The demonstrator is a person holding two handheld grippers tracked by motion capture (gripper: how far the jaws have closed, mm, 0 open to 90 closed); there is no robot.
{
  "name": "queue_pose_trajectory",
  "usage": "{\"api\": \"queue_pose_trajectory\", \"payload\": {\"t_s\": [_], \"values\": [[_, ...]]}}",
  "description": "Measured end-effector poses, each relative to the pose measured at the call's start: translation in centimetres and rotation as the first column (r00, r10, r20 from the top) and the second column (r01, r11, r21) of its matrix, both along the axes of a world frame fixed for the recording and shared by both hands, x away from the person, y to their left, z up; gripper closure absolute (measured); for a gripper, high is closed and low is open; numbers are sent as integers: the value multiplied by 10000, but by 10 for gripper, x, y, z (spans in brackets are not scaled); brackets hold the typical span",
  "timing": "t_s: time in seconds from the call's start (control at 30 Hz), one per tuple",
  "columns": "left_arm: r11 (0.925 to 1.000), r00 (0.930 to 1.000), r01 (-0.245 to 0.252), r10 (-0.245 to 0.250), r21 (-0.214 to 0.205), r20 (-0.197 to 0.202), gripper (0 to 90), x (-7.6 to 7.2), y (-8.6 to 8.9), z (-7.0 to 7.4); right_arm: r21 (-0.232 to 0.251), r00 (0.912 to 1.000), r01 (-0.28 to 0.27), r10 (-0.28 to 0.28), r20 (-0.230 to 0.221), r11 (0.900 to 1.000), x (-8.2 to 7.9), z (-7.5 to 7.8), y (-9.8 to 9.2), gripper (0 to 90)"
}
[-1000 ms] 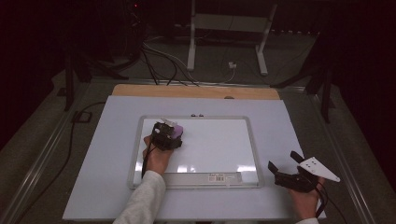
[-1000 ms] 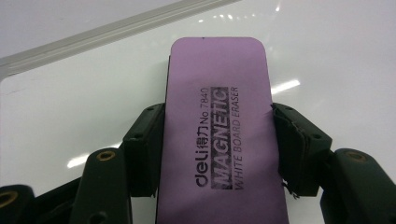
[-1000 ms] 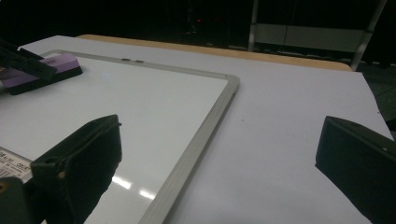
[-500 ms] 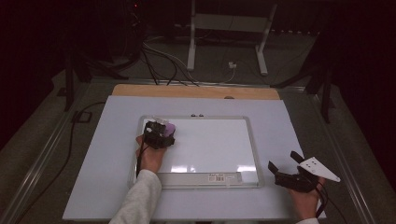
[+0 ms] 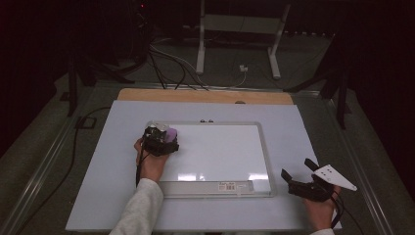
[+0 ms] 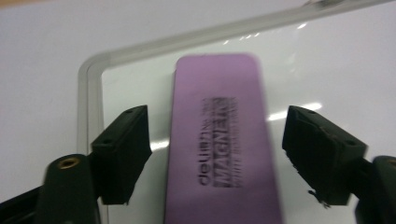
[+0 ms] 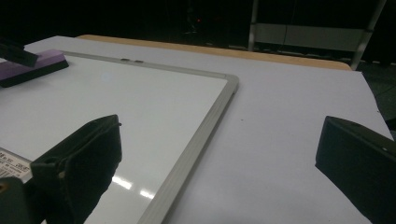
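A purple magnetic eraser (image 6: 219, 140) lies flat on the whiteboard (image 6: 327, 56), close to its far left corner. My left gripper (image 6: 219, 154) straddles the eraser. Its jaws have just been opening, and a thin gap shows on each side between the pads (image 6: 123, 149) and the eraser. From the high view the left gripper (image 5: 159, 139) sits over the eraser (image 5: 172, 133) at the whiteboard's (image 5: 220, 152) far left. My right gripper (image 5: 296, 168) rests open on the table past the board's near right corner, nothing between its jaws. In the right gripper view it (image 7: 224, 158) looks across the board frame (image 7: 205, 126) toward the eraser (image 7: 32, 65).
The board lies on a pale table cover (image 5: 107, 171) with a wooden strip (image 5: 205, 96) along the far edge. A barcode label (image 5: 235, 186) sits on the board's near rail. Cables (image 5: 166, 63) and a stand's legs (image 5: 200, 54) lie on the floor beyond the table.
My left hand has slid the eraser leftward across the board toward its far left corner, and the jaws have parted from it. The right gripper has stayed put.
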State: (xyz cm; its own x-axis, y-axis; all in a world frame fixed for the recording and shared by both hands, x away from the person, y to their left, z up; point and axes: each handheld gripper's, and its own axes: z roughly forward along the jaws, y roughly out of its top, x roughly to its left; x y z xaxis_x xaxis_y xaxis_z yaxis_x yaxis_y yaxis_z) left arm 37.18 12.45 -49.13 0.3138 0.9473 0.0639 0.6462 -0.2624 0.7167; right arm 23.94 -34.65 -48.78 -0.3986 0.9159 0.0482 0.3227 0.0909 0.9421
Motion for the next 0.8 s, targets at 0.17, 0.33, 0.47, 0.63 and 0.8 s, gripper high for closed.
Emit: {"api": "queue_pose_trajectory", "payload": {"t_s": [0.17,0.33,0.47,0.63,0.8], "values": [[9919,9940,1027,-1051,744,299,293,-11,-6,2,-35,10000,-26,26,21,10000,0,0,1,6],[9905,9940,1083,-1093,850,74,316,-12,1,-5,-11,10000,5,-5,23,10000,-1,1,0,6],[9889,9942,1076,-1077,1022,-51,320,-11,4,-3,-27,10000,-9,9,26,10000,0,0,1,6],[9919,9965,841,-837,952,-86,312,-9,9,-4,-7,10000,11,-11,29,10000,-1,1,0,6],[9928,9975,693,-678,974,-185,334,-12,16,-6,-23,10000,2,-2,32,10000,-1,1,0,6]]}}
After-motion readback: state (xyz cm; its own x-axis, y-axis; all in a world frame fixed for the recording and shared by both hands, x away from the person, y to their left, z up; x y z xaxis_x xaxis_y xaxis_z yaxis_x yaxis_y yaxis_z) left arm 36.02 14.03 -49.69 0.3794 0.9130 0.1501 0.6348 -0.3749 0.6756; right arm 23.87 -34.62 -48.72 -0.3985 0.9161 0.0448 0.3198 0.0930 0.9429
